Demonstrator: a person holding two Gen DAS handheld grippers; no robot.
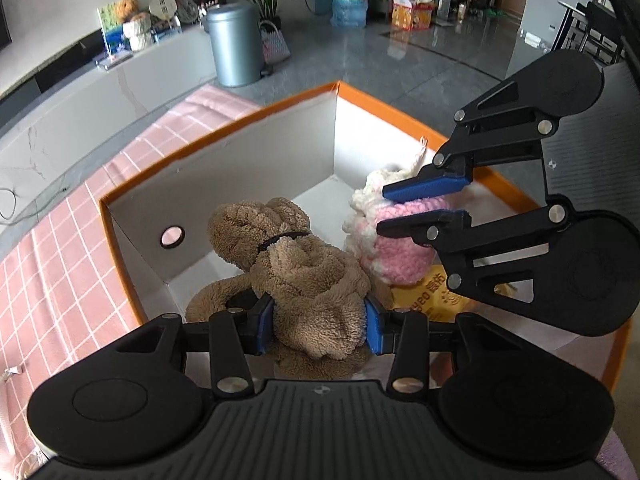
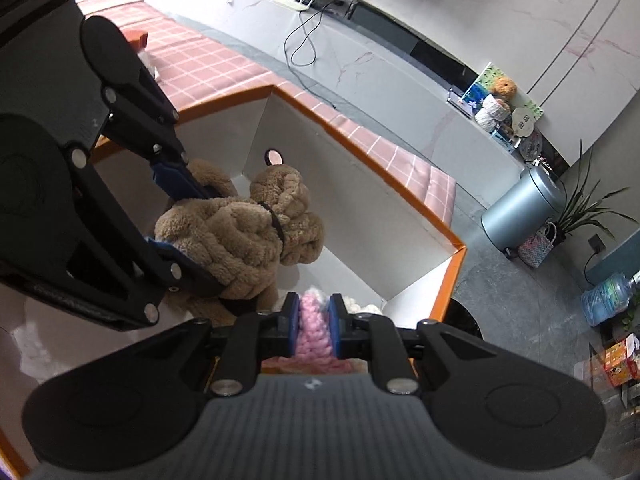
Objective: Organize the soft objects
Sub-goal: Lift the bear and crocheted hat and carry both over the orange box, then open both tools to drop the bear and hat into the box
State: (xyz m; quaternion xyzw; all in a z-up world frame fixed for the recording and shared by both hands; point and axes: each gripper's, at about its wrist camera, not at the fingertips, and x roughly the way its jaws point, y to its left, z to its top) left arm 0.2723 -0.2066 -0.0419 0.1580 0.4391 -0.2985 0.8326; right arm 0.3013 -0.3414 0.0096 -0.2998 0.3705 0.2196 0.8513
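Observation:
An orange-rimmed white box stands on a pink checked cloth; it also shows in the right wrist view. My left gripper is shut on a brown plush toy and holds it inside the box. The toy also shows in the right wrist view, with the left gripper clamped on it. My right gripper is shut on a pink and white knitted toy. In the left wrist view that knitted toy sits in the box's right part with the right gripper on it.
A yellow printed bag lies in the box under the knitted toy. The box wall has a round hole. A grey bin, a plant and a water bottle stand on the floor beyond. A marble ledge runs along the wall.

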